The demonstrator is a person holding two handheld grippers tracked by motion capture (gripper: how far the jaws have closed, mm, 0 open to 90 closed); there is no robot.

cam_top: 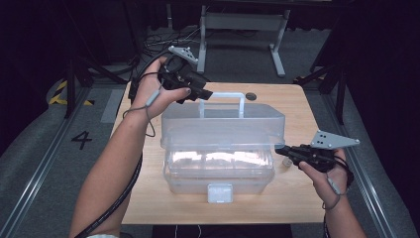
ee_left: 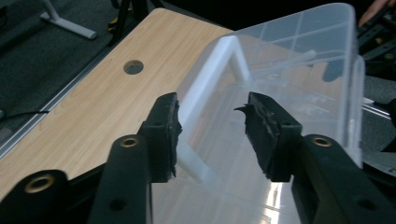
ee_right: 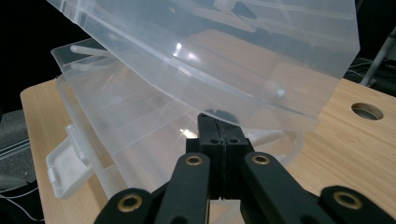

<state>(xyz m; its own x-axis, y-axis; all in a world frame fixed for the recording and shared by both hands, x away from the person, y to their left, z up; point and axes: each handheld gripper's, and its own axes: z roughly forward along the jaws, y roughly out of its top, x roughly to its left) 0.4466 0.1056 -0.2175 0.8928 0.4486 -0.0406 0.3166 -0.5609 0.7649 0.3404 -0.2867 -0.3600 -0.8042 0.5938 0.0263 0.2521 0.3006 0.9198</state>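
A clear plastic toolbox (cam_top: 218,174) sits mid-table with its lid (cam_top: 223,124) raised above the base and tilted. The lid's white handle (cam_top: 221,96) stands up at the back. My left gripper (cam_top: 205,95) hovers at the handle's left end. In the left gripper view its jaws (ee_left: 212,105) stand open, and the handle (ee_left: 205,84) runs between them close to the left pad without being pinched. My right gripper (cam_top: 278,150) is at the box's right side. In the right gripper view its jaws (ee_right: 217,121) are shut together, with the tips right under the lid's lower edge (ee_right: 261,112).
A white latch (cam_top: 219,192) hangs open on the front of the base. The wooden table (cam_top: 297,198) has a round cable hole (cam_top: 251,96) behind the box. Metal desk legs (cam_top: 277,44) and cables lie on the floor beyond the table.
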